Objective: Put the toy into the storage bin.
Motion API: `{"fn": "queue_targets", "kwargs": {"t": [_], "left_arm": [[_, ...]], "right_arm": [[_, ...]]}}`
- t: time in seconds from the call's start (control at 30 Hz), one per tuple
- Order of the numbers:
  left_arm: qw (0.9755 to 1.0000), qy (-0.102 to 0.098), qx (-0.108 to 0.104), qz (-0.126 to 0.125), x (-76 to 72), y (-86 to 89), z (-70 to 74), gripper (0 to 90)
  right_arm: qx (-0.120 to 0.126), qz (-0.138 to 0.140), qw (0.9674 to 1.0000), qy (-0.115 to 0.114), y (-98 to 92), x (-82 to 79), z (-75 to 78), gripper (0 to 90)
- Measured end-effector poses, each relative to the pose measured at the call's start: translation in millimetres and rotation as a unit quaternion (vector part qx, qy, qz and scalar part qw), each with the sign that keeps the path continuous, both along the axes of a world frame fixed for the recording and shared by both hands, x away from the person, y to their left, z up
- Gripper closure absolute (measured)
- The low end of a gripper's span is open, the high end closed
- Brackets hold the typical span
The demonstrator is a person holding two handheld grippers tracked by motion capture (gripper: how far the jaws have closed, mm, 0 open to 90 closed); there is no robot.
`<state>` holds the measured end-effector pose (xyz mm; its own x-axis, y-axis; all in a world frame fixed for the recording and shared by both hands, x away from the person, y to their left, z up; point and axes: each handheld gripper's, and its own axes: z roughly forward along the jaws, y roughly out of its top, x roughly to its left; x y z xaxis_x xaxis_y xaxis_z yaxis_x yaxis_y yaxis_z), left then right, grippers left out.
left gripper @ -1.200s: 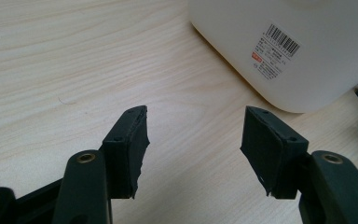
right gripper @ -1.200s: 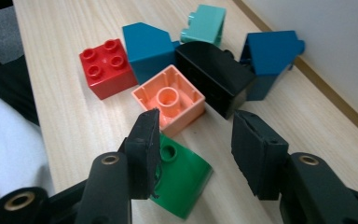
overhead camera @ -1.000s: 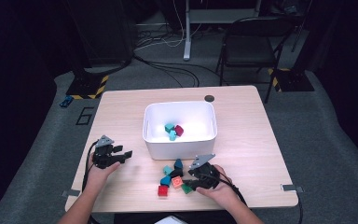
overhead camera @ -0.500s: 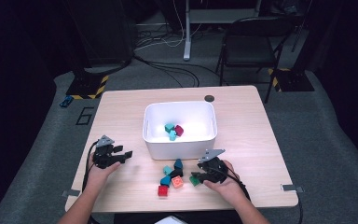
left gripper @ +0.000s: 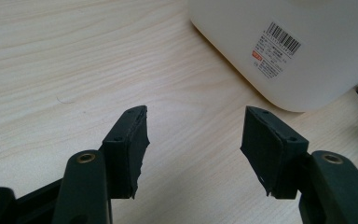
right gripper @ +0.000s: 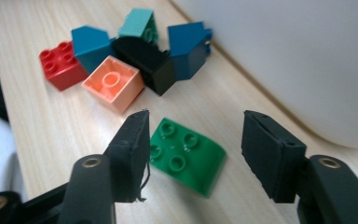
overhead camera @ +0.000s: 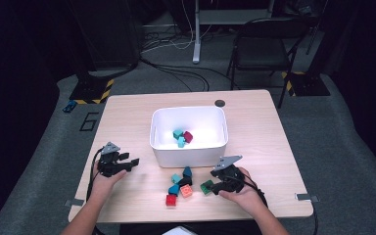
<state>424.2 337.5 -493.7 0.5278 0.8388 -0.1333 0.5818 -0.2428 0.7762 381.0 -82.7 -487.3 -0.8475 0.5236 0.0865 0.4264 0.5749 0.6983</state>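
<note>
Wooden table (overhead camera: 254, 127), right gripper (right gripper: 193, 140) just opened astride green brick (right gripper: 186, 156), shifted rightward, left gripper (left gripper: 193, 140) open, unmoved

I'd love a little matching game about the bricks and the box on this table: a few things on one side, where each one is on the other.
Things:
1. green brick
2. red brick
3. dark red brick
4. white box

Places:
a. inside the box
b. lying between the open jaws of the right gripper
c. in the middle of the table, behind the loose bricks
d. at the outer edge of the loose pile, farthest from the box

Pairs: 1-b, 2-d, 3-a, 4-c
</note>
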Motion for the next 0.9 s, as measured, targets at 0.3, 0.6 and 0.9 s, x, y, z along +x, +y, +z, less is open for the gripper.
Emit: {"fn": "queue_targets", "kwargs": {"t": [0.3, 0.6, 0.9], "left_arm": [[1.0, 0.001, -0.001, 0.002, 1.0, 0.9, -0.7, 40.4], [1.0, 0.003, -0.001, 0.002, 1.1, 1.0, -0.6, 40.4], [1.0, 0.002, -0.001, 0.002, 0.9, 1.0, -0.5, 40.4]], "right_arm": [[-0.024, 0.024, 0.9994, -0.004, 6.7, 2.4, -8.9, 37.6], [-0.025, 0.032, 0.9992, -0.006, 6.8, 4.1, -11.9, 36.1], [-0.007, 0.023, 0.9996, 0.012, 14.8, 11.3, -14.7, 34.9]]}}
